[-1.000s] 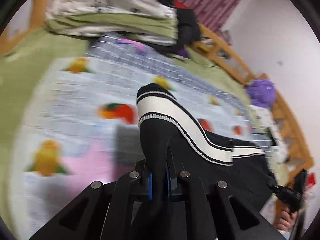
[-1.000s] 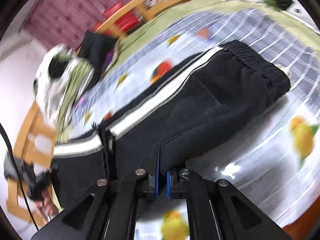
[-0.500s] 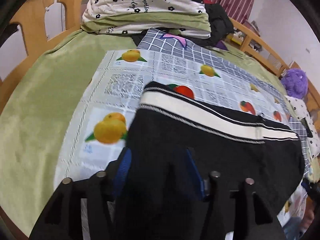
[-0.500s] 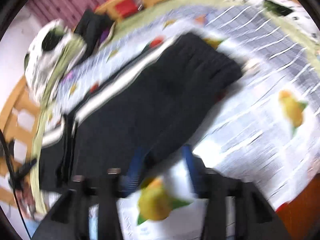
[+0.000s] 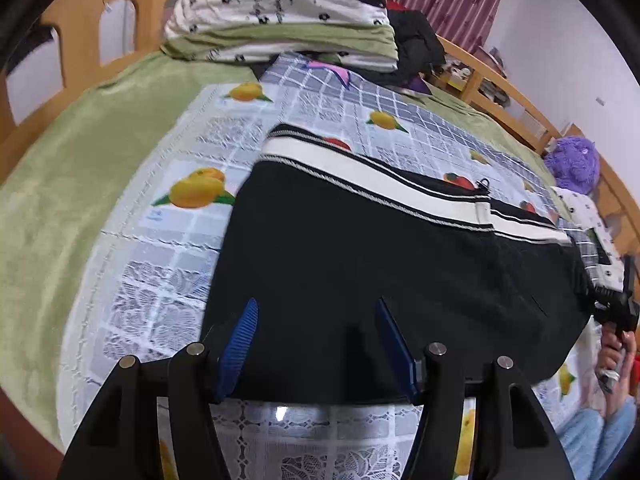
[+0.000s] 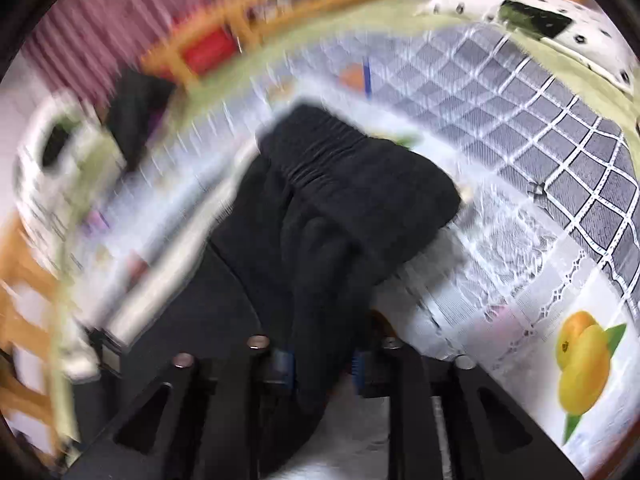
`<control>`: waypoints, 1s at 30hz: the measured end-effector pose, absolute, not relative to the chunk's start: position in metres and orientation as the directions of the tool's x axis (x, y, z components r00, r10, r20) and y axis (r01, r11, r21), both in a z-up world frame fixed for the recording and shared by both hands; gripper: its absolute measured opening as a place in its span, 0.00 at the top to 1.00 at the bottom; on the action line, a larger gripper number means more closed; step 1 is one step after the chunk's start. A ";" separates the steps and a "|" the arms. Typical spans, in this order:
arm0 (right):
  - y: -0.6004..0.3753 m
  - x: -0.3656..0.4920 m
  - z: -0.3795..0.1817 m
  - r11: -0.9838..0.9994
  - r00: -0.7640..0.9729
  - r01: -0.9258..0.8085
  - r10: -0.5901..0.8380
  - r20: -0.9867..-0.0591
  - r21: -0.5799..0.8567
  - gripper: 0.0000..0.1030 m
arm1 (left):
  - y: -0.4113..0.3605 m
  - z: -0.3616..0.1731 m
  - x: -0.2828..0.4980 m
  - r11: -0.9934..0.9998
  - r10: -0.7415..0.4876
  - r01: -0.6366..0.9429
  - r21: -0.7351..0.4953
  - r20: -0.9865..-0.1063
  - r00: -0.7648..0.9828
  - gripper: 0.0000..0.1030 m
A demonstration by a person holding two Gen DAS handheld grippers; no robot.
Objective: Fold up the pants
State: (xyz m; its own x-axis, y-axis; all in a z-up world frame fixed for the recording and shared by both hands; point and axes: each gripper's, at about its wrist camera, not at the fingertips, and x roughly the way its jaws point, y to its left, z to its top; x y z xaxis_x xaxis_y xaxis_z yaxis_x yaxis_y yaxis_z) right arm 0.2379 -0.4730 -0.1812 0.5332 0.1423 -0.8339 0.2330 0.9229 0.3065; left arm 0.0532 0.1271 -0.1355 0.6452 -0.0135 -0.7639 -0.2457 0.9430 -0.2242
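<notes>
Black pants [image 5: 360, 248] with a white side stripe [image 5: 360, 172] lie flat on the fruit-print sheet [image 5: 172, 240]. In the left wrist view my left gripper [image 5: 316, 304] hovers over their near edge, jaws wide apart, and the blue pads [image 5: 240, 336] hold nothing. The blurred right wrist view shows the gathered waistband end of the pants [image 6: 352, 200] humped up. My right gripper [image 6: 321, 360] is closing there, and a thick fold of black fabric fills the gap between its pads.
Folded bedding [image 5: 280, 12] is stacked at the far end of the bed. A purple plush [image 5: 572, 164] sits by the wooden rail [image 5: 492, 84]. A green blanket [image 5: 80, 168] covers the left side. A person's hand [image 5: 616, 348] shows at the right edge.
My left gripper let go of the pants leg and opened, and the pants now lie flat. My right gripper opened, moved toward the waistband end and closed on the fabric again.
</notes>
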 end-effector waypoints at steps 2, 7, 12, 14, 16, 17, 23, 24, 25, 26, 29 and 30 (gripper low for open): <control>-0.472 0.231 -0.193 0.933 0.499 0.218 0.146 -0.854 0.287 0.69 | 0.126 -0.134 0.048 0.943 0.015 -0.265 -0.202 -0.768 0.640 0.43; -0.466 0.175 -0.159 0.950 0.587 0.255 -0.003 -0.810 0.181 0.58 | 0.145 -0.137 0.020 0.919 0.051 -0.331 -0.214 -0.768 0.639 0.43; -0.419 0.149 -0.130 0.975 0.628 0.129 0.062 -0.776 0.182 0.58 | 0.178 -0.164 0.004 0.842 -0.073 -0.372 -0.391 -0.766 0.638 0.43; -0.396 0.149 -0.125 0.987 0.634 0.072 0.066 -0.771 0.143 0.58 | 0.184 -0.178 0.001 0.797 -0.150 -0.366 -0.480 -0.745 0.650 0.44; -0.373 0.142 -0.122 0.996 0.647 0.004 0.068 -0.759 0.092 0.58 | 0.184 -0.181 0.000 0.791 -0.153 -0.361 -0.494 -0.731 0.665 0.44; -0.360 0.143 -0.123 0.997 0.649 -0.019 0.066 -0.758 0.071 0.58 | 0.181 -0.182 0.001 0.799 -0.158 -0.344 -0.493 -0.724 0.672 0.44; -0.325 0.143 -0.134 0.993 0.682 -0.058 0.114 -0.723 0.101 0.58 | 0.184 -0.189 0.010 0.779 -0.174 -0.327 -0.536 -0.684 0.708 0.44; -0.326 0.143 -0.140 0.991 0.682 -0.049 0.124 -0.720 0.125 0.58 | 0.185 -0.190 0.011 0.771 -0.181 -0.325 -0.548 -0.677 0.713 0.45; -0.328 0.145 -0.144 0.988 0.674 -0.044 0.137 -0.726 0.146 0.60 | 0.187 -0.190 0.011 0.763 -0.187 -0.324 -0.560 -0.670 0.718 0.45; -0.329 0.146 -0.149 0.984 0.655 -0.043 0.157 -0.740 0.171 0.62 | 0.189 -0.191 0.011 0.749 -0.192 -0.325 -0.577 -0.659 0.727 0.46; -0.330 0.149 -0.157 0.973 0.599 -0.045 0.206 -0.774 0.225 0.66 | 0.195 -0.194 0.009 0.727 -0.178 -0.351 -0.591 -0.656 0.734 0.57; -0.329 0.149 -0.159 0.970 0.589 -0.053 0.221 -0.778 0.235 0.66 | 0.197 -0.195 0.009 0.718 -0.178 -0.359 -0.596 -0.656 0.733 0.62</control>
State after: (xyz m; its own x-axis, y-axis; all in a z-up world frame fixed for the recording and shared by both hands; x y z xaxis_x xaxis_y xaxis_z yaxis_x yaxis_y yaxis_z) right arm 0.1494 -0.3290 -0.1586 0.5886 0.2210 -0.7777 -0.0533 0.9704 0.2354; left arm 0.0090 0.1968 -0.1949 0.7331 -0.1784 -0.6563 -0.3592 0.7179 -0.5964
